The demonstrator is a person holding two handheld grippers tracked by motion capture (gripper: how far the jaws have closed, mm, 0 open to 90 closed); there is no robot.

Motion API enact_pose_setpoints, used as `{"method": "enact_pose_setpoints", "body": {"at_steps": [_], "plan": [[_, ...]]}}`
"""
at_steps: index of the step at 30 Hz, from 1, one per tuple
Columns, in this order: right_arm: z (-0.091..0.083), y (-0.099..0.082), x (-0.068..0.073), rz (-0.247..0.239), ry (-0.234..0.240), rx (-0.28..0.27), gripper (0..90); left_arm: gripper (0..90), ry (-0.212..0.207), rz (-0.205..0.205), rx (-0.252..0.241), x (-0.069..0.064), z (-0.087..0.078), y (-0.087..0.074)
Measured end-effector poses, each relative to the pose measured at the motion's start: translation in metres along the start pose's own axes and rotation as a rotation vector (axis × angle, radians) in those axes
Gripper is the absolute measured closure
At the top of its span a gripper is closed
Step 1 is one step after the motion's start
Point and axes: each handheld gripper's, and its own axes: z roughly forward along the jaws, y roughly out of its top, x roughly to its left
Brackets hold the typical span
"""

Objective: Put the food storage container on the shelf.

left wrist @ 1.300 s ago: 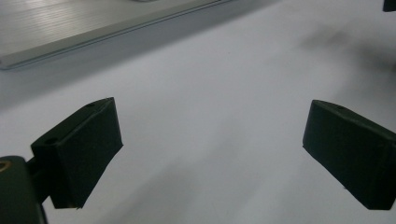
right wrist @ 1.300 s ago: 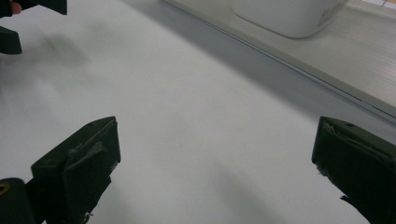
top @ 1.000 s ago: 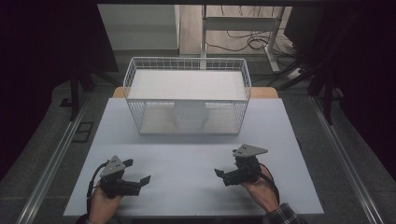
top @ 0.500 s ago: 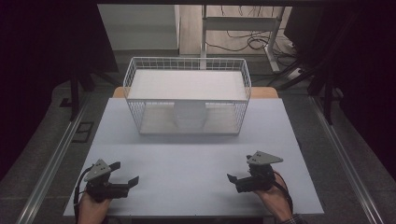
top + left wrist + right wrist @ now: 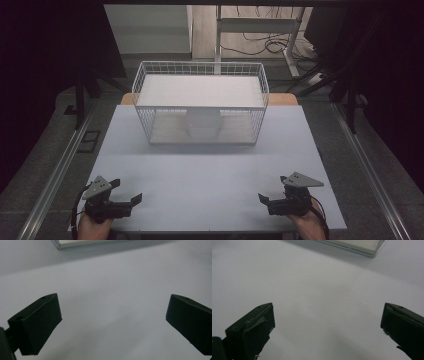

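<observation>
A white wire basket (image 5: 150,117) stands at the back middle of the pale table (image 5: 210,170), with a flat white board across its top. Inside it, behind the front mesh, sits a white rounded container (image 5: 202,124). My left gripper (image 5: 126,191) rests low at the table's near left corner, held by a hand, jaws wide apart and empty. In the left gripper view the gripper (image 5: 113,317) is open over bare table. My right gripper (image 5: 273,188) is at the near right corner, also open and empty, which the right gripper view (image 5: 328,322) confirms.
The basket's base edge (image 5: 82,243) shows at the top of the left gripper view and again as the base edge (image 5: 357,246) in the right gripper view. Metal rails (image 5: 55,175) run along both sides of the table. Desk legs and cables (image 5: 260,45) lie beyond.
Both grippers have drawn back toward the near edge and spread outward, the left to the left corner and the right to the right corner. The basket has not moved.
</observation>
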Motion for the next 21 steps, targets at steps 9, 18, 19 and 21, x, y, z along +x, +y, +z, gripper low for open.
{"method": "enact_pose_setpoints", "body": {"at_steps": [9, 18, 19, 21], "plan": [[-0.006, -0.017, -0.002, 0.034, -0.009, 0.049, 0.0, 0.0, 0.023, 0.037, 0.019, -0.005, 0.001, 0.0], [-0.007, -0.02, -0.004, 0.069, -0.012, 0.058, 0.0, 1.3, 0.032, 0.027, 0.052, -0.004, 0.004, 0.001], [-0.006, -0.02, -0.005, 0.069, -0.011, 0.06, 0.0, 1.4, 0.033, 0.028, 0.053, -0.005, 0.004, 0.001], [-0.006, -0.02, -0.005, 0.064, -0.011, 0.066, 0.0, 1.6, 0.034, 0.03, 0.058, -0.005, 0.005, 0.002]]}}
